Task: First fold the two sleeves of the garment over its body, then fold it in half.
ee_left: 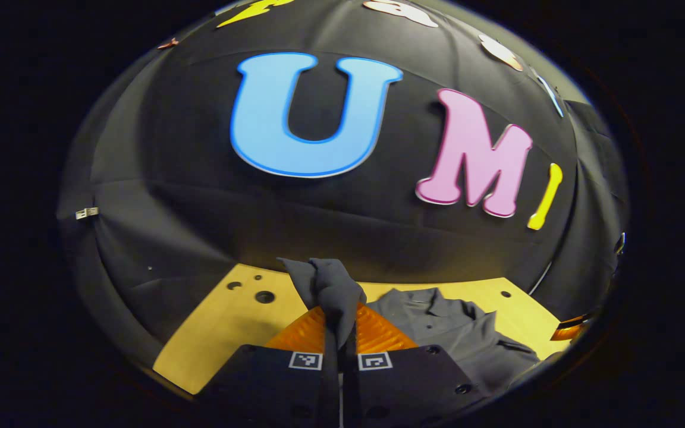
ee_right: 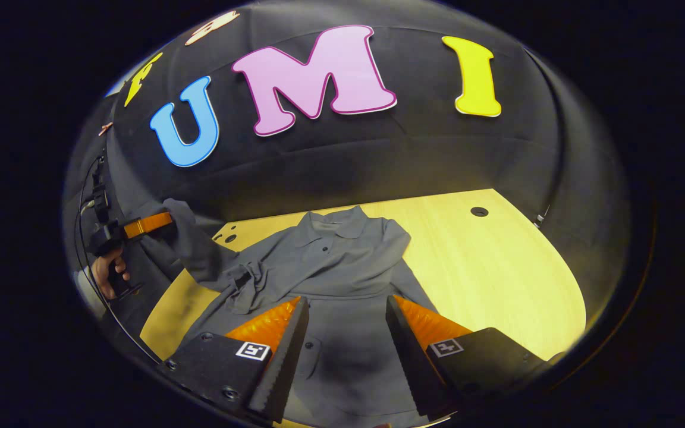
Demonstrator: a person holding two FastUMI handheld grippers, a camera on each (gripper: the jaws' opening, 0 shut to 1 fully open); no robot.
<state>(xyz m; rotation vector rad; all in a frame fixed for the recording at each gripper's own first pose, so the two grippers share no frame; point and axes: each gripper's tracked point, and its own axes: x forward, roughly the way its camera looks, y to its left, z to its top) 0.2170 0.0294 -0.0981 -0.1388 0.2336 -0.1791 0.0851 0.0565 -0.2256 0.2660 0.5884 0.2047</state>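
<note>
Left gripper (ee_left: 339, 333) pinching the sleeve (ee_left: 327, 285), lifted beside the garment (ee_right: 342, 261) — right gripper (ee_right: 342, 333) spread wide above its body. Thin pinch could slip mid-fold — sleeve lands crooked.

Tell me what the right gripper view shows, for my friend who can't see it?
A grey garment lies spread on a yellow table, collar away from the camera, with the open right gripper hanging over its body. At the left, a hand holds the left gripper, which lifts one sleeve up off the table.
</note>
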